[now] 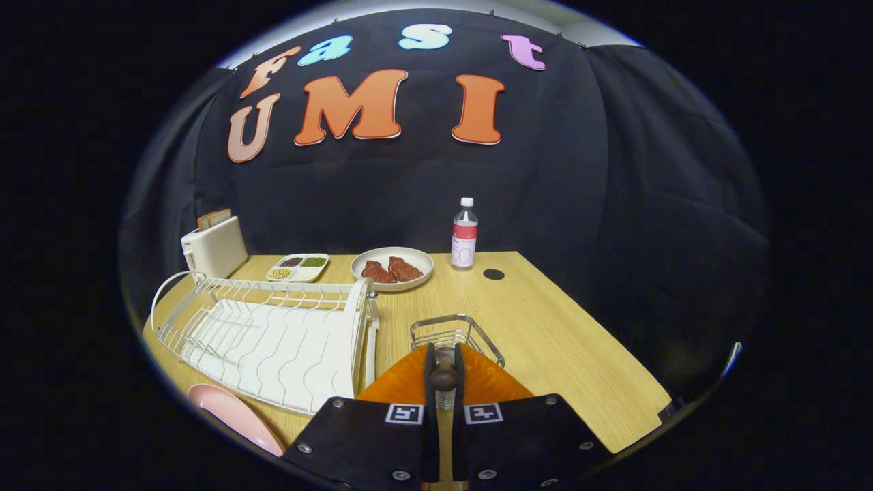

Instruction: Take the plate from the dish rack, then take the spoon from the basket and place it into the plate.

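gripper (444, 372) closed on spoon (444, 377), both fingers pressing dark rounded handle end between tips; rest of spoon hidden. wire basket (455, 334) directly beyond fingertips, spoon apparently at or just above its rim. pink plate (232, 412) flat on wooden table (559, 341), left of gripper and close by, off dish rack (273, 334), which stands empty left and ahead. judged: spoon light, rigid, smooth, liable to pivot in a tip hold; grip firmly on handle. plate likely hard, breakable; lower spoon gently. steak plate (392, 267) and bottle (464, 233) far ahead.
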Tool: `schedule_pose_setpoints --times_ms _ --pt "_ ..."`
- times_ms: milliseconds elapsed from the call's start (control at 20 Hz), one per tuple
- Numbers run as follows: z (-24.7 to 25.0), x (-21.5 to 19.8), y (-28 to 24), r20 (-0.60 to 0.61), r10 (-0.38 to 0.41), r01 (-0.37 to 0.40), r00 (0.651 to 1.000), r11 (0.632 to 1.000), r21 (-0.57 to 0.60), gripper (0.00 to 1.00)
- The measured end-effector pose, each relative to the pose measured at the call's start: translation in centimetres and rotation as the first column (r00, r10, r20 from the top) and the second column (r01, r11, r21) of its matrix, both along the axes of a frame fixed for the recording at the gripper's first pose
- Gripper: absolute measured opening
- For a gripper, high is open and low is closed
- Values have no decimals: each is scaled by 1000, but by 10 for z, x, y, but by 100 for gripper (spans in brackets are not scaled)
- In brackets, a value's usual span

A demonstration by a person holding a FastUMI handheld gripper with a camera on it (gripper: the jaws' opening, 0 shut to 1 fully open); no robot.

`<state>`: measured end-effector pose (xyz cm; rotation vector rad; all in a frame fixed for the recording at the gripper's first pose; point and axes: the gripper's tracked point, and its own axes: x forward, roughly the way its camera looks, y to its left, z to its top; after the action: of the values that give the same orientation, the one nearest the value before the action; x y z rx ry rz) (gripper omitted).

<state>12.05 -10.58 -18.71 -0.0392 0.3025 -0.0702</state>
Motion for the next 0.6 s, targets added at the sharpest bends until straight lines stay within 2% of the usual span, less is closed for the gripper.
schedule_pose_setpoints --times_ms 250,600 --pt "36 -22 1 53 -12 13 999 1000 -20 8" --pt "61 -79 28 83 -23 24 996 1000 -13 8"
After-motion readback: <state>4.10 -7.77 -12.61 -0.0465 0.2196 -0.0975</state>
